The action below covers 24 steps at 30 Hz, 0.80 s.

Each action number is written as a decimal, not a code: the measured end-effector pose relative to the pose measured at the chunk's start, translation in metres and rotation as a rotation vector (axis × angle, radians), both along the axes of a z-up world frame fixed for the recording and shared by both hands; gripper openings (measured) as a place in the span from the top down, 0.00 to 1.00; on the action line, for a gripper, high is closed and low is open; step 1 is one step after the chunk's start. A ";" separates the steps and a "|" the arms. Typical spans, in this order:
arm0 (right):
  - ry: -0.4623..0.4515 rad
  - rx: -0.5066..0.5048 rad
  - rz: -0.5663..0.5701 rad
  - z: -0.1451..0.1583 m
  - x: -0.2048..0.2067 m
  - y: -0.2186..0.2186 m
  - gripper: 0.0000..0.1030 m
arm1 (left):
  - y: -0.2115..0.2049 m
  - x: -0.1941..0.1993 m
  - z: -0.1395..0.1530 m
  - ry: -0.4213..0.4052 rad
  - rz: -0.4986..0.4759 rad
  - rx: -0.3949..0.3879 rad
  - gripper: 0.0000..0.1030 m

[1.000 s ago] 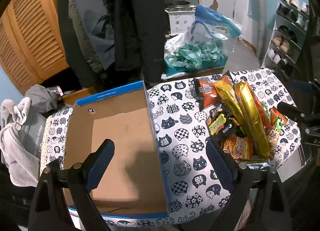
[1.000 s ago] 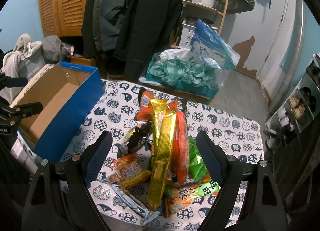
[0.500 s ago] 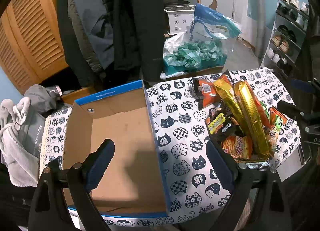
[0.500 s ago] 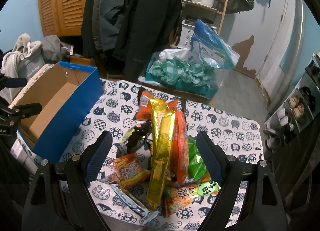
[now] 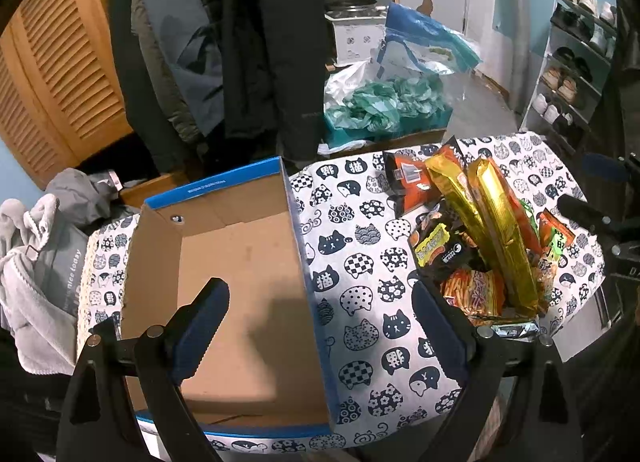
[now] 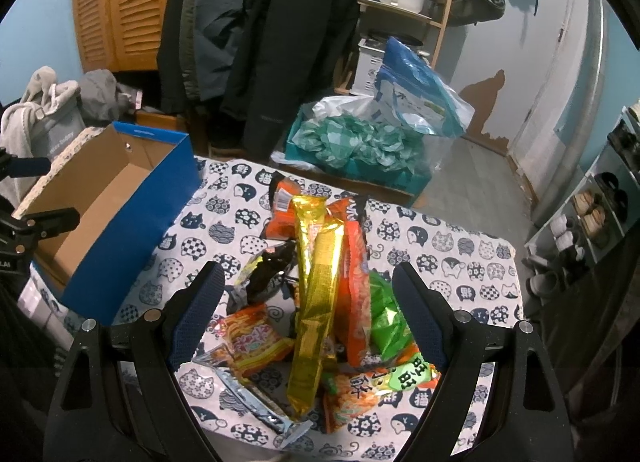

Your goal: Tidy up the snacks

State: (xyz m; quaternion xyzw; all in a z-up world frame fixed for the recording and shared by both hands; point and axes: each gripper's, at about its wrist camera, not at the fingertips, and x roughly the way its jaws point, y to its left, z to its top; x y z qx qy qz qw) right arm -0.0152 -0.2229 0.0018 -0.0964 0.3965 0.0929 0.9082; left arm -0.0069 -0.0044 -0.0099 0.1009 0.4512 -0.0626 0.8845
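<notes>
An empty cardboard box (image 5: 240, 274) with blue outer walls (image 6: 132, 234) stands on the left of a cat-print tablecloth (image 5: 360, 262). To its right lies a heap of snack packets: two long gold packets (image 6: 316, 290) (image 5: 500, 238), orange packets (image 6: 356, 286), a green packet (image 6: 386, 320), a black packet (image 5: 444, 252) and a silver bar (image 6: 256, 406). My left gripper (image 5: 320, 302) hovers open above the box's right wall. Over the snack heap my right gripper (image 6: 308, 290) is open, with the gold packet below its gap. Neither gripper holds anything.
Beyond the table's far edge hang dark coats (image 6: 256, 22), with a box of green bags (image 6: 356, 142) on the floor. A grey bag (image 5: 40, 262) sits left of the table. A shoe rack (image 5: 576, 62) stands at the right. The other gripper shows at each view's edge.
Both grippers have eased slightly closer to the table; nothing on the table has moved and both grippers stay open.
</notes>
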 end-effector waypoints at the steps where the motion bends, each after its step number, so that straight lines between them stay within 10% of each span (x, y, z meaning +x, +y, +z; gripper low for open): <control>1: 0.001 -0.002 -0.007 -0.001 0.001 -0.002 0.18 | -0.002 0.000 -0.003 0.009 -0.001 0.004 0.08; 24: 0.244 0.017 -0.335 -0.083 0.006 -0.102 0.18 | -0.051 0.029 -0.059 0.160 -0.083 0.010 0.08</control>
